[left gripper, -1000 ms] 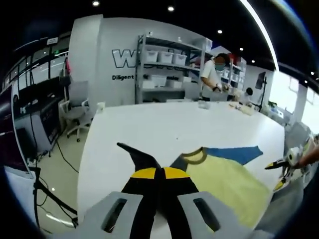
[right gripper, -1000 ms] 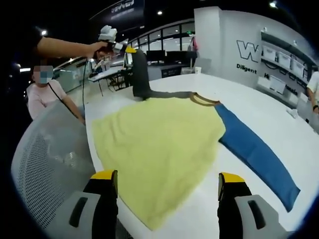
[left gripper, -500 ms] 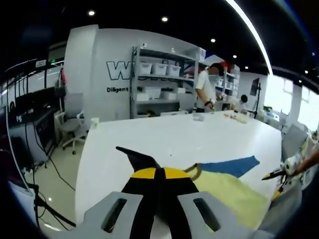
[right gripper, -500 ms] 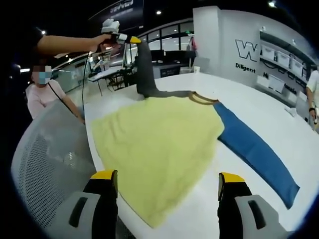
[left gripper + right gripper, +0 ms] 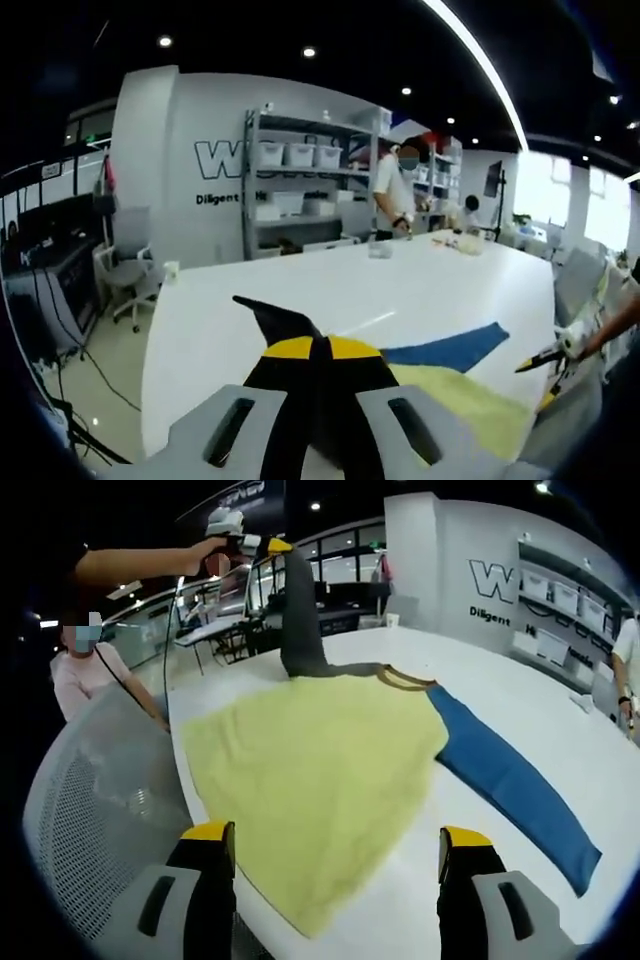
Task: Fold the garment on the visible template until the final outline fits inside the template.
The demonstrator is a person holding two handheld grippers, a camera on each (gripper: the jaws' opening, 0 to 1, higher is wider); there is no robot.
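Note:
A yellow shirt (image 5: pixel 310 770) lies flat on the white table (image 5: pixel 500 690), with its blue sleeve (image 5: pixel 515 790) stretched out to the right. Its dark grey sleeve (image 5: pixel 300 620) is pulled up off the table, and my left gripper (image 5: pixel 262 545) is shut on the sleeve's end high above the collar. In the left gripper view the grey sleeve (image 5: pixel 275 320) sticks out of my shut left gripper (image 5: pixel 315 345), and the yellow body (image 5: pixel 470 405) and blue sleeve (image 5: pixel 445 348) lie below to the right. My right gripper (image 5: pixel 337 832) hangs open over the shirt's near hem, holding nothing.
A grey mesh chair (image 5: pixel 90 810) stands against the table's near edge, with a seated person (image 5: pixel 85 670) behind it. Shelves with white bins (image 5: pixel 300 180) and a standing person (image 5: pixel 390 190) are beyond the table's far end. An office chair (image 5: pixel 125 280) stands on the floor.
My left gripper has lifted the grey sleeve higher, so it stands more upright above the collar. The right gripper has stayed put and open.

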